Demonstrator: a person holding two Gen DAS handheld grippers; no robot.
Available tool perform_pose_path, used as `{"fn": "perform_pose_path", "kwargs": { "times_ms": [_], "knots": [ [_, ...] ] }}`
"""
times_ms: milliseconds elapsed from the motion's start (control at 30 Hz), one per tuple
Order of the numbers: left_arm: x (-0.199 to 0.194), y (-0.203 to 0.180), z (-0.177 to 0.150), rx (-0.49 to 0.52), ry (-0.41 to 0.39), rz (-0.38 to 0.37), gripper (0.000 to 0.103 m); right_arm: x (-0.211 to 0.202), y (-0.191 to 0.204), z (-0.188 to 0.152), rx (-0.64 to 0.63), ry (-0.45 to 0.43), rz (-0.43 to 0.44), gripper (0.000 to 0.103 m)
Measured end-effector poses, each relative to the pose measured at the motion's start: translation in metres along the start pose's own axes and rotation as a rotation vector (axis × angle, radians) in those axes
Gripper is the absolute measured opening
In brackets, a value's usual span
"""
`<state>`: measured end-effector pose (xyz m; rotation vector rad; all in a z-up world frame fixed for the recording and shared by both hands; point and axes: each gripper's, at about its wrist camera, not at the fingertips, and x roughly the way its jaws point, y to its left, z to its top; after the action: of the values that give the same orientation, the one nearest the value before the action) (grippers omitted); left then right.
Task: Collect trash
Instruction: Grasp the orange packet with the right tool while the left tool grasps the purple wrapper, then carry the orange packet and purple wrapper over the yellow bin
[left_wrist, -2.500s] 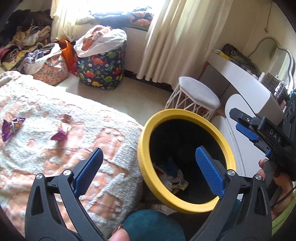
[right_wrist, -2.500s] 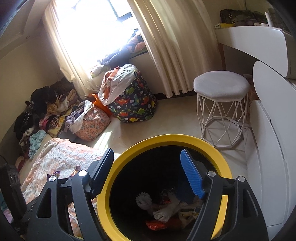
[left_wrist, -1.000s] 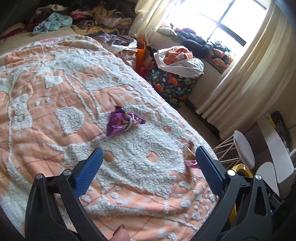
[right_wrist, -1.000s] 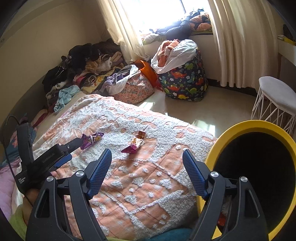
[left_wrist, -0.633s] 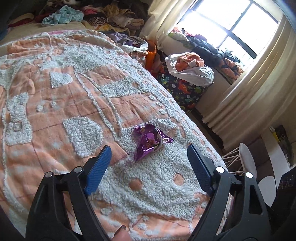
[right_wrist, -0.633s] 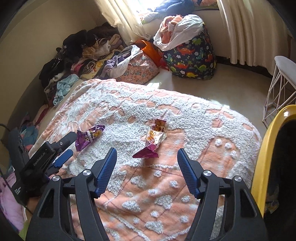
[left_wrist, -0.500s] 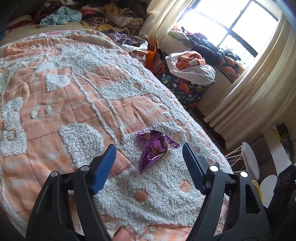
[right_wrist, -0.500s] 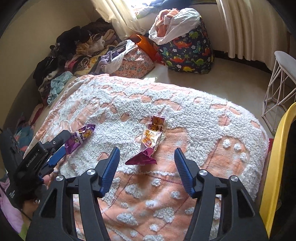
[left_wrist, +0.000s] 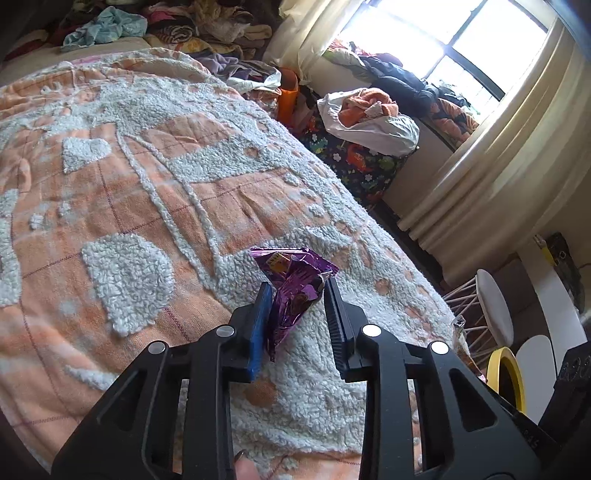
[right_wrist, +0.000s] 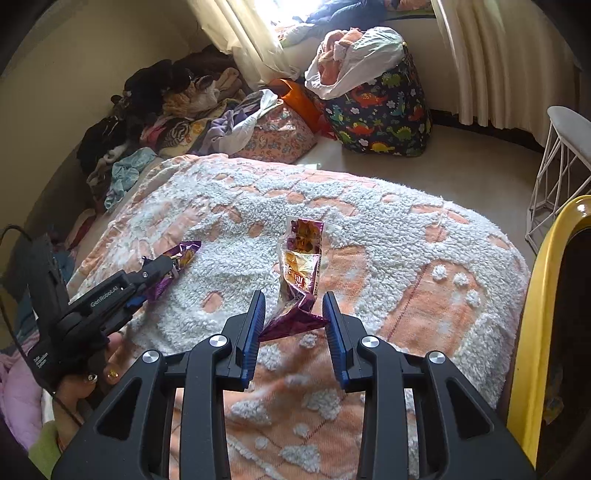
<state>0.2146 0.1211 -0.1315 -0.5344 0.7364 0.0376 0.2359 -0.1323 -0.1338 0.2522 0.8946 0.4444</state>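
Observation:
A crumpled purple snack wrapper (left_wrist: 295, 291) lies on the orange and white bedspread (left_wrist: 147, 221). My left gripper (left_wrist: 297, 295) straddles it, jaws partly closed with the wrapper between the blue pads; the left pad touches it and a small gap shows at the right pad. It also shows in the right wrist view (right_wrist: 177, 264) at the left gripper's tip. A second wrapper (right_wrist: 301, 273), purple and orange, lies between my right gripper's (right_wrist: 293, 306) narrowed jaws, its lower corners at both pads. The yellow-rimmed trash bin (right_wrist: 535, 325) stands at the bed's right edge.
A dinosaur-print laundry bag (right_wrist: 376, 107) and piles of clothes (right_wrist: 177, 110) sit on the floor beyond the bed. A white wire stool (right_wrist: 565, 155) stands near the curtain (right_wrist: 491, 55). A white desk (left_wrist: 546, 288) is at the far right.
Both grippers moved from the bin to the bed, dropped toward the wrappers, and their jaws narrowed from wide open to close around each wrapper.

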Motion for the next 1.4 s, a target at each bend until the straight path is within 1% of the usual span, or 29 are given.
{"fn": "perform_pose_path", "kwargs": {
  "times_ms": [100, 133, 167, 300, 433, 600, 933, 1400],
  "knots": [
    [-0.008, -0.014, -0.006, 0.032, 0.0, -0.023, 0.021, -0.017, -0.004, -0.004, 0.003, -0.021, 0.008, 0.031],
    [-0.011, -0.02, -0.009, 0.044, 0.004, -0.031, 0.017, -0.023, -0.006, -0.006, 0.007, -0.029, 0.01, 0.031],
    [-0.011, -0.025, -0.011, 0.055, 0.007, -0.039, 0.009, -0.028, -0.008, -0.007, 0.011, -0.034, 0.012, 0.031],
    [-0.016, -0.047, -0.02, 0.099, 0.016, -0.065, 0.009, -0.05, -0.012, -0.012, 0.009, -0.066, 0.008, 0.031],
    [-0.022, -0.068, -0.027, 0.138, 0.024, -0.096, 0.009, -0.067, -0.02, -0.014, 0.002, -0.091, -0.016, 0.031],
    [-0.031, -0.093, -0.033, 0.187, 0.022, -0.136, 0.009, -0.086, -0.039, -0.015, 0.036, -0.115, -0.034, 0.031],
    [-0.044, -0.129, -0.043, 0.253, 0.019, -0.195, 0.009, -0.119, -0.065, -0.018, 0.079, -0.152, -0.054, 0.031],
    [-0.052, -0.173, -0.061, 0.326, 0.043, -0.28, 0.009, -0.158, -0.097, -0.022, 0.136, -0.211, -0.095, 0.031]
  ]
}}
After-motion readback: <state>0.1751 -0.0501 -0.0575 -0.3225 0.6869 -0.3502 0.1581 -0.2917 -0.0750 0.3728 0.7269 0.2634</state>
